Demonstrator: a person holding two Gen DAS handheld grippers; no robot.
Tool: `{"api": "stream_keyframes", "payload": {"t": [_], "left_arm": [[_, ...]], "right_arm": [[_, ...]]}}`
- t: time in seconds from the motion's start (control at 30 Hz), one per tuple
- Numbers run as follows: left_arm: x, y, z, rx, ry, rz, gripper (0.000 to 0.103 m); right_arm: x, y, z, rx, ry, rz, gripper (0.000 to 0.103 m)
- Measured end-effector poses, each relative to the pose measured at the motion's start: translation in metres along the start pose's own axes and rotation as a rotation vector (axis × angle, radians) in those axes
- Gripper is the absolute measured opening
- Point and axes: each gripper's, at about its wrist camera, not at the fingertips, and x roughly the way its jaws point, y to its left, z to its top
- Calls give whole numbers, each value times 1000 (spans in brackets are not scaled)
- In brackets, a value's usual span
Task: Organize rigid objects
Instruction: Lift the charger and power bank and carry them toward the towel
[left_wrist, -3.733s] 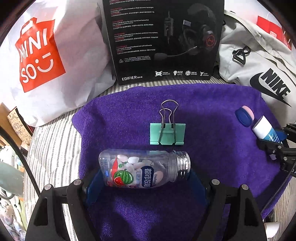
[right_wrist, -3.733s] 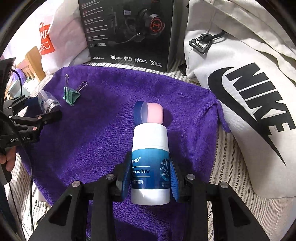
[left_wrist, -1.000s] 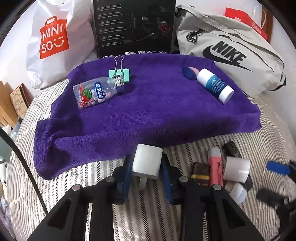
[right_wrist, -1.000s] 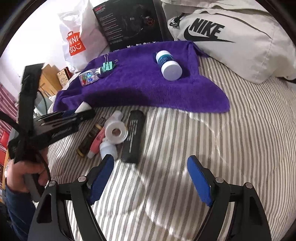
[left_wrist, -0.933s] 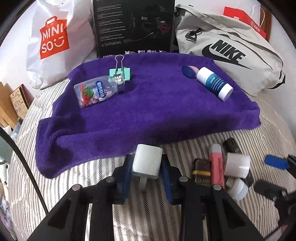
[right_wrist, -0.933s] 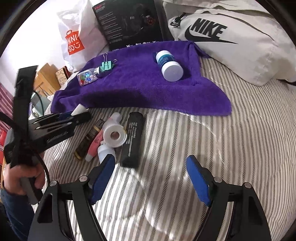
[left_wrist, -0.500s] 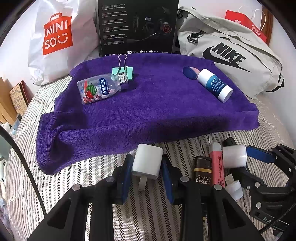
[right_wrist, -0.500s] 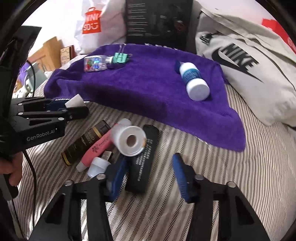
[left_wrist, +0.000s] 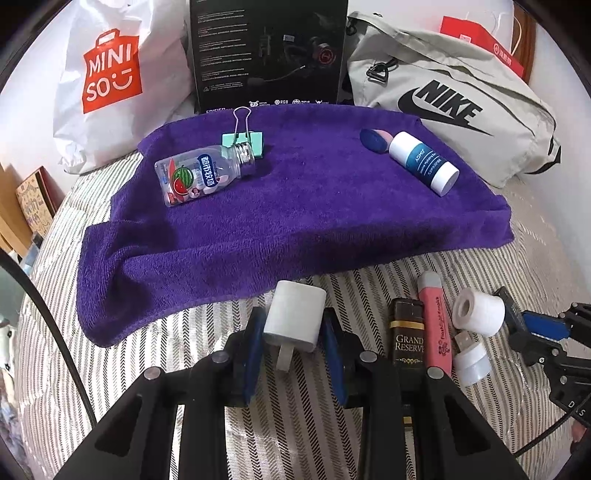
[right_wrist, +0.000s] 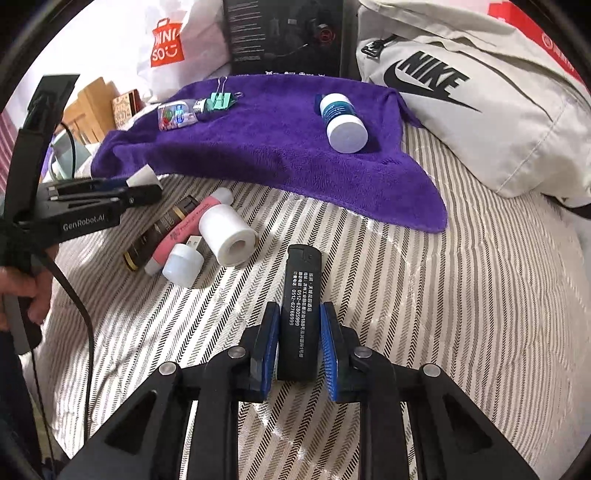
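My left gripper (left_wrist: 293, 332) is shut on a white charger plug (left_wrist: 295, 314), held just above the striped bedcover near the front edge of the purple towel (left_wrist: 295, 221). My right gripper (right_wrist: 299, 332) is shut on a black lighter (right_wrist: 301, 295), its blue pads pressed against both long sides. On the towel lie a clear candy bottle (left_wrist: 201, 173), a green binder clip (left_wrist: 243, 142), a white-and-blue balm tube (left_wrist: 424, 162) and its blue-pink cap (left_wrist: 373, 139). In the right wrist view the left gripper (right_wrist: 144, 186) shows with the plug (right_wrist: 142, 175).
Loose on the bedcover lie a dark tube (right_wrist: 159, 232), a pink tube (right_wrist: 184, 229), a white tape roll (right_wrist: 229, 236) and a small white USB piece (right_wrist: 183, 264). Behind the towel stand a Miniso bag (left_wrist: 110, 81), a black headset box (left_wrist: 269, 55) and a grey Nike bag (left_wrist: 443, 99).
The right gripper came down from open in the air onto the pile and shut on the black lighter. The left gripper kept the plug and edged toward the towel.
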Motion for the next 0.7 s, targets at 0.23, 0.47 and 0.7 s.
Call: {"api": "stream_keyframes", "payload": {"t": [0.23,0.47,0.7], "left_arm": [[3,-2,4,4,0,9,29],[-6,8,-1,-13,11,-6,29],[-14,31,-8,-58,10,-23,29]], "right_arm": [[3,3,3,-22,-13,-16,23],[-6,-11,2,19,-9,54,22],[-14,-14,2,18,-15,81,22]]}}
